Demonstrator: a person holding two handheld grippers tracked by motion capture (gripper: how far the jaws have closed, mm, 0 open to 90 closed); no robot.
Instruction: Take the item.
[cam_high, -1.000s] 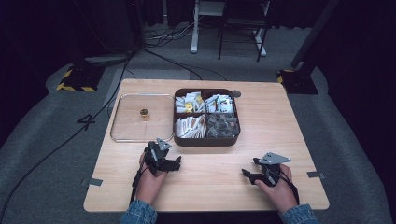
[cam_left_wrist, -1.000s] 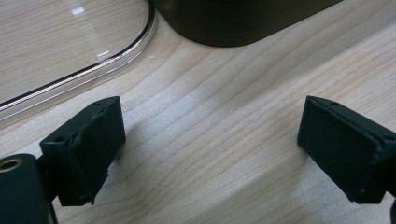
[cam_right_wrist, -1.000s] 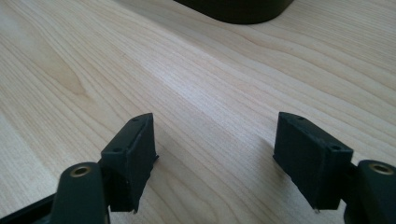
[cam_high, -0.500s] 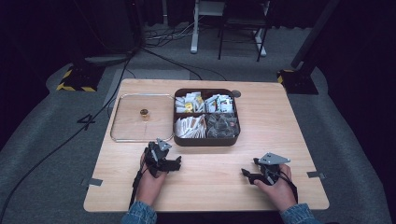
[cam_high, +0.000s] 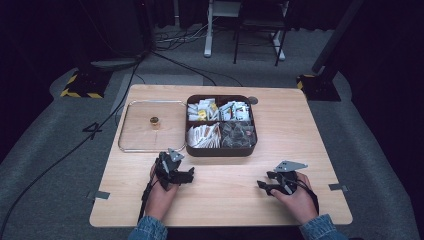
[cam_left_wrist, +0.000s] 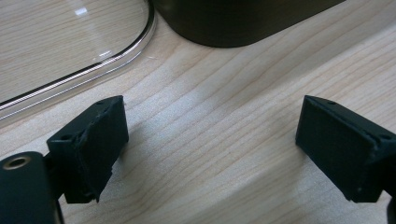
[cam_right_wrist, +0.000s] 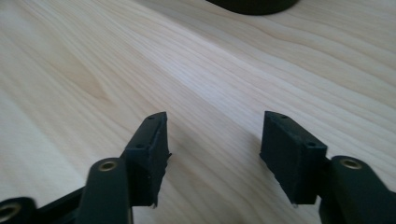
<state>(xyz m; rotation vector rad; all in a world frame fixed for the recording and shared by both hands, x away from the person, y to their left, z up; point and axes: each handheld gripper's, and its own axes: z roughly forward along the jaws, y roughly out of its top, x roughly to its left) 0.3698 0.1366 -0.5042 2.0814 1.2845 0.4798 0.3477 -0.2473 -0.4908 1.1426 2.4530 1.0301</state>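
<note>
Table of pale wood carries a dark four-part box of packets beside a clear lid. Left gripper and right gripper rest near the front edge, jaws spread wide, holding nothing.

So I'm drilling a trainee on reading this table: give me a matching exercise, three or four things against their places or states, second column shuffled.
Things:
1. clear lid
2. dark box
3. left gripper
4. right gripper

Places or states:
A. four compartments, packets inside
B. open, near the table's front right
C. flat on the table, left of the box, small knob on top
D. open, just in front of the lid and box

Pairs: 1-C, 2-A, 3-D, 4-B
</note>
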